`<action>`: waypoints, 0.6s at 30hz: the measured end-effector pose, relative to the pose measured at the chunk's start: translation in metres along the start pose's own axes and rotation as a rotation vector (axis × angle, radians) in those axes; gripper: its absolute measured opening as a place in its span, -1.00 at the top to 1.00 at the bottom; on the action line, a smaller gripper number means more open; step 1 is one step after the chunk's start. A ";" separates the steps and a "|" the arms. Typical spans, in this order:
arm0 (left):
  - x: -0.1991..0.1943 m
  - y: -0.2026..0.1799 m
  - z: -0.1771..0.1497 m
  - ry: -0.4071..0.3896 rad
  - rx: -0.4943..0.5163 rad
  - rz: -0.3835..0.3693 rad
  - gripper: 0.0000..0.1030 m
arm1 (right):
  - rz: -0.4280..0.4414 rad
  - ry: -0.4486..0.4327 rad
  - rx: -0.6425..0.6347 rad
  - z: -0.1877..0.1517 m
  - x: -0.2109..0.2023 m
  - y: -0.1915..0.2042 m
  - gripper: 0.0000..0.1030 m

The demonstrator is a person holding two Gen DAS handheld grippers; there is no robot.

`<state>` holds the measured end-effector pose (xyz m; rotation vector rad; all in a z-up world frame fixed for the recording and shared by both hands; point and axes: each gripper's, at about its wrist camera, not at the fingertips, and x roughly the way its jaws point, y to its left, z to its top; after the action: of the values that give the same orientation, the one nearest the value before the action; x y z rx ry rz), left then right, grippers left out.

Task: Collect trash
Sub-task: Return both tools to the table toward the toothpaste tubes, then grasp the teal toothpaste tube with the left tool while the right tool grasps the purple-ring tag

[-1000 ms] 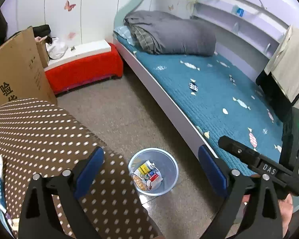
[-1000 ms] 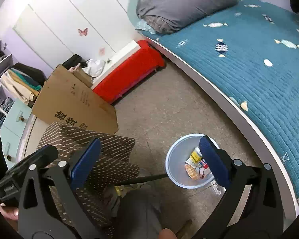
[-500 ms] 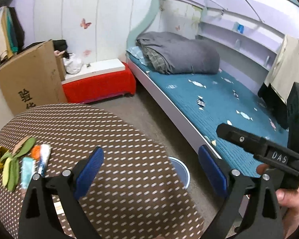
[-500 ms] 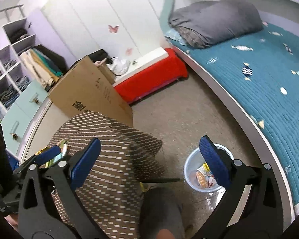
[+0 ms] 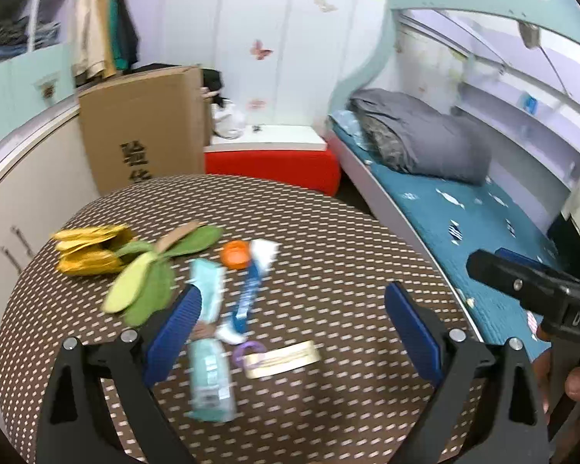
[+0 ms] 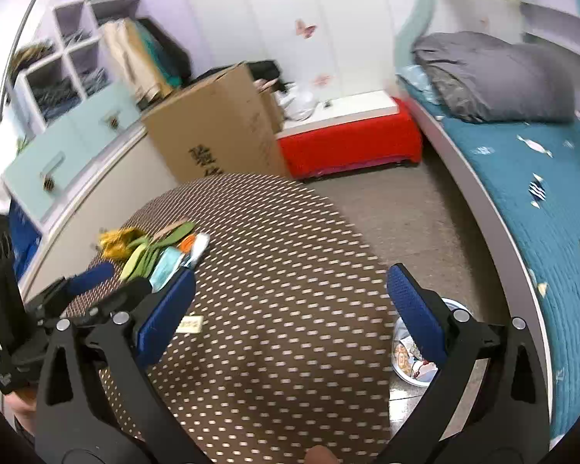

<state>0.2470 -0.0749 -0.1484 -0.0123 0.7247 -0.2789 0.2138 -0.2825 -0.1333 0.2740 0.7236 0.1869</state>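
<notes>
my left hand-held gripper [image 5: 290,321]: jaws spread wide, nothing between them, hovering above the brown white-dotted round tabletop [image 5: 348,232].
my right hand-held gripper [image 6: 290,313]: also spread wide and empty, over the near part of the same tabletop.
trash on tabletop: pale teal wrapper [image 5: 208,344], blue-and-white wrapper [image 5: 247,297], orange round cap [image 5: 234,254], gold foil strip [image 5: 286,359], green leaves [image 5: 150,278], crumpled yellow wrapper [image 5: 89,247].
only in left view: the foil strip's full length and a purple ring [image 5: 247,350] touching it.
only in right view: clear plastic bin [image 6: 410,352] on the floor beside the tabletop, litter inside.
versus a second ago: my left camera looked down into the bin; now it faces the litter on the tabletop.
</notes>
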 end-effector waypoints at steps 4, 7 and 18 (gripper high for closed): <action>-0.009 0.031 -0.008 -0.003 -0.039 0.049 -0.82 | 0.028 0.038 -0.061 -0.004 0.015 0.030 -0.88; -0.013 0.051 -0.013 0.003 -0.061 0.079 -0.82 | 0.048 0.067 -0.110 -0.008 0.025 0.050 -0.88; -0.010 0.099 -0.039 0.052 -0.114 0.170 -0.82 | 0.029 0.210 -0.375 -0.038 0.081 0.117 -0.45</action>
<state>0.2386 0.0264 -0.1816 -0.0518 0.7882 -0.0751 0.2393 -0.1432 -0.1751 -0.0952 0.8760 0.3773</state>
